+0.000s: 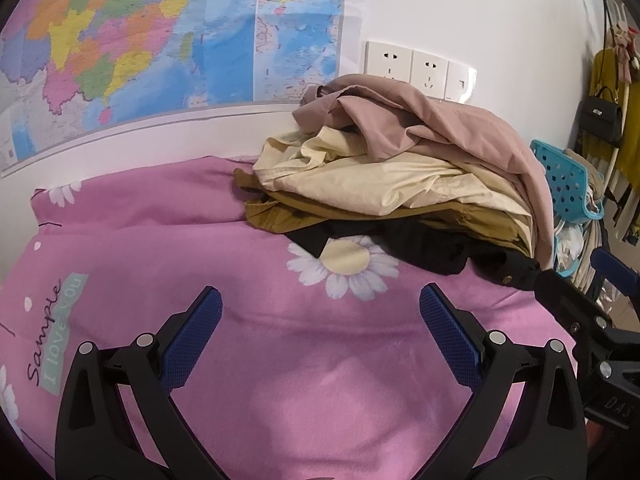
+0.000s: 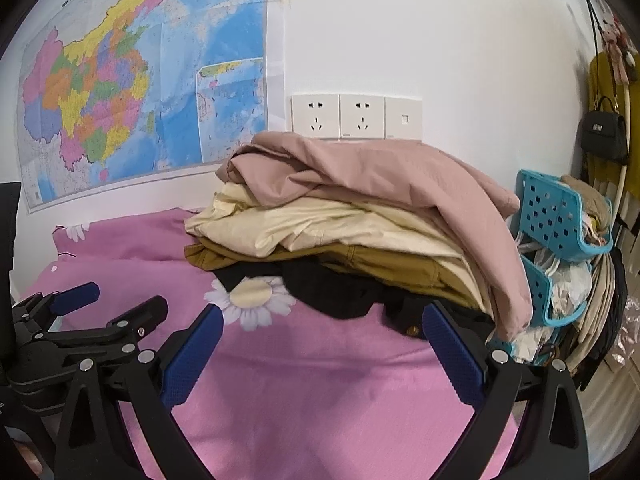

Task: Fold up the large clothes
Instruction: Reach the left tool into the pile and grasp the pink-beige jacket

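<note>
A pile of clothes lies at the far right of the pink flowered bedsheet [image 1: 160,240]: a dusty pink garment [image 1: 440,120] on top, a cream one [image 1: 380,184] under it, a mustard brown one [image 1: 304,216], and a black one [image 1: 420,248] at the bottom. The same pile shows in the right wrist view: pink [image 2: 380,176], cream [image 2: 320,228], brown [image 2: 380,264], black [image 2: 332,292]. My left gripper [image 1: 320,304] is open and empty above the sheet, short of the pile. My right gripper [image 2: 322,322] is open and empty, its fingertips near the black garment's edge.
A wall with a coloured map [image 1: 140,40] and sockets [image 1: 416,66] stands behind the bed. A blue perforated basket rack [image 2: 560,216] with hangers and clothes stands right of the bed. A black handbag [image 2: 604,136] hangs at far right. The left gripper [image 2: 76,312] shows at left.
</note>
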Tool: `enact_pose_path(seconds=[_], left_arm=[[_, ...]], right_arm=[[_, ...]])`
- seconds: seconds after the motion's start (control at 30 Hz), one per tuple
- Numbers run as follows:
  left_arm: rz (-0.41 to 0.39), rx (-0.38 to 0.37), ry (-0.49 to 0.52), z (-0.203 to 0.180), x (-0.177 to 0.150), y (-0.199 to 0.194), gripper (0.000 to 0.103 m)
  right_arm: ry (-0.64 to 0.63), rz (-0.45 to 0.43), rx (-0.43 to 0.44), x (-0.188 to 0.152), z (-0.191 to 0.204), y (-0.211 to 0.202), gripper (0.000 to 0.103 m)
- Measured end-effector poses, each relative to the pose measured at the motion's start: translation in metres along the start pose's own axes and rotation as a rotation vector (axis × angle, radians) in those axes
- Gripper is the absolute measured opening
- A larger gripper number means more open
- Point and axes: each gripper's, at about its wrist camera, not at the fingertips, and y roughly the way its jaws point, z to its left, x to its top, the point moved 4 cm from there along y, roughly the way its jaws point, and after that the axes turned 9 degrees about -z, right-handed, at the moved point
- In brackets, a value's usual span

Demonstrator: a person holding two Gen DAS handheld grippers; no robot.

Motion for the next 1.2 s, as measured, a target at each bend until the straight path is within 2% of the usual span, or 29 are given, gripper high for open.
enact_pose_path(seconds=[0.07, 0.23, 0.5, 0.57, 0.63, 0.73, 0.9, 0.97, 1.0, 1.03, 1.13, 1.2], left_arm=[[0.008, -0.021, -0.010, -0.001, 0.004, 0.007, 0.098], [-0.003, -0.009, 0.003, 0.000, 0.017, 0.026, 0.098], [0.030, 0.007, -0.011, 0.011, 0.032, 0.065, 0.098], [0.035, 0.017, -0.014, 0.015, 0.035, 0.074, 0.098], [0.038, 0.020, -0.013, 0.017, 0.040, 0.084, 0.098], [0.032, 0.020, -0.008, 0.021, 0.048, 0.095, 0.098], [0.023, 0.008, -0.014, 0.024, 0.062, 0.116, 0.098], [0.023, 0.004, -0.016, 0.025, 0.066, 0.122, 0.098], [0.024, -0.001, -0.014, 0.025, 0.067, 0.125, 0.098], [0.024, -0.006, -0.015, 0.025, 0.069, 0.127, 0.098], [0.015, -0.050, -0.024, 0.024, 0.077, 0.130, 0.098], [-0.003, -0.086, -0.023, 0.023, 0.085, 0.132, 0.098]], right_arm=[[-0.011, -0.007, 0.001, 0.008, -0.002, 0.006, 0.097], [-0.065, -0.025, -0.001, 0.030, -0.007, 0.031, 0.097], [-0.197, 0.022, 0.050, 0.092, 0.000, 0.122, 0.097], [-0.204, 0.055, 0.088, 0.108, 0.005, 0.152, 0.090], [-0.193, 0.091, 0.123, 0.119, 0.008, 0.175, 0.079], [-0.153, 0.140, 0.194, 0.133, 0.016, 0.209, 0.073], [-0.266, 0.184, 0.196, 0.140, 0.044, 0.251, 0.071], [-0.278, 0.209, 0.210, 0.140, 0.049, 0.263, 0.057], [-0.265, 0.226, 0.226, 0.141, 0.048, 0.267, 0.031], [-0.258, 0.237, 0.242, 0.143, 0.048, 0.268, 0.013], [-0.267, 0.198, 0.244, 0.156, 0.043, 0.255, 0.008], [-0.224, 0.138, 0.254, 0.176, 0.032, 0.234, 0.008]])
